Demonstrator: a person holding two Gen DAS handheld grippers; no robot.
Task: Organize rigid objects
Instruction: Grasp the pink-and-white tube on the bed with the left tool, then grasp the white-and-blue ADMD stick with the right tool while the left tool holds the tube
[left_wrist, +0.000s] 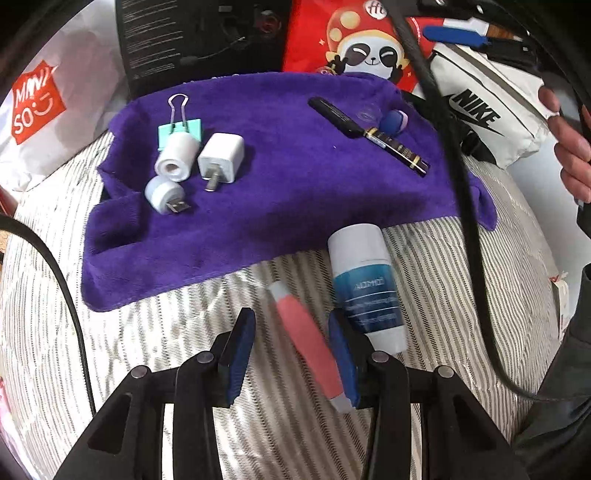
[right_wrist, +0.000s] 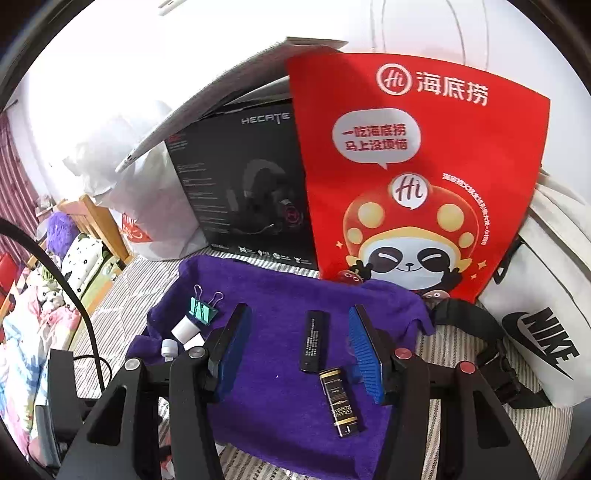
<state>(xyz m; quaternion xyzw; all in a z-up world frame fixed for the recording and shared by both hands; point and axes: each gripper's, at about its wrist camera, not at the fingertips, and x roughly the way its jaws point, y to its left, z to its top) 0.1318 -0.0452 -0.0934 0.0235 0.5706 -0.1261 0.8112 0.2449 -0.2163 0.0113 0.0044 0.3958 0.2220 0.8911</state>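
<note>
Your left gripper (left_wrist: 291, 354), unclenched, has the pink tube (left_wrist: 308, 343) lying on the striped bedding (left_wrist: 147, 332) between its fingers, long axis eleven to five o'clock, against the five-o'clock-side finger. Your right gripper (right_wrist: 301, 354) hangs unclenched above the purple towel (right_wrist: 273, 398).

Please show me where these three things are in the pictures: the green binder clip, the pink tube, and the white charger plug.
green binder clip (left_wrist: 180, 130): left wrist view, on its green body.
pink tube (left_wrist: 309, 343): left wrist view, middle of the pink barrel.
white charger plug (left_wrist: 221, 158): left wrist view, on its white housing.

striped bed (left_wrist: 155, 332) carries purple towel (left_wrist: 258, 206), pink tube (left_wrist: 306, 336), white bottle (left_wrist: 364, 280).
</note>
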